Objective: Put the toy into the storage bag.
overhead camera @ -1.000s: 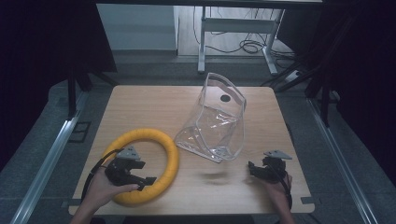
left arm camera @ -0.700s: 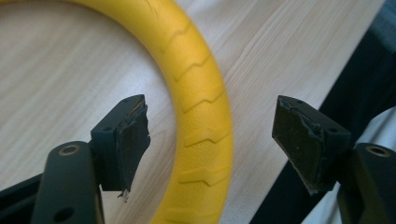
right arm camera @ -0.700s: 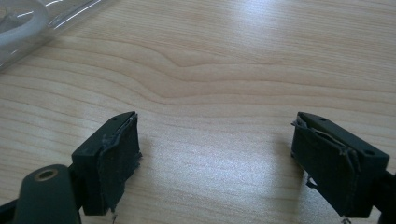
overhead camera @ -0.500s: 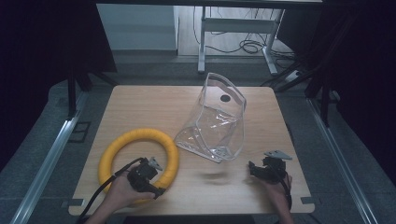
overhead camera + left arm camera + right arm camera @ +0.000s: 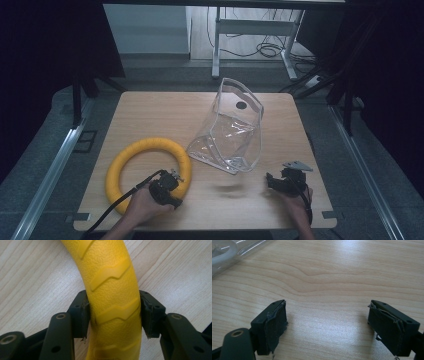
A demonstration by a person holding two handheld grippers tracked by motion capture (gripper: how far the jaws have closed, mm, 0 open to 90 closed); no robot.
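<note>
A yellow ribbed ring (image 5: 145,150) lies flat on the wooden table (image 5: 150,115), left of centre. My left gripper (image 5: 170,187) sits over the ring's near right arc. Its jaws have just been closing, and in the left gripper view both pads (image 5: 83,315) press the sides of the yellow ring (image 5: 112,290). A clear plastic bag (image 5: 232,130) stands upright at the table's middle, with a dark round spot near its top. My right gripper (image 5: 275,182) rests near the front right edge. In the right gripper view the right gripper (image 5: 327,320) is open, bare wood between its pads.
A corner of the clear bag (image 5: 227,252) shows at the upper left of the right gripper view. Metal rails (image 5: 50,170) run along both sides of the table. Desk legs and cables (image 5: 260,47) stand on the floor beyond the far edge.
My left gripper moved rightward along the front and down onto the ring's near right arc, then closed on it. The right gripper, the ring and the bag stayed put.
</note>
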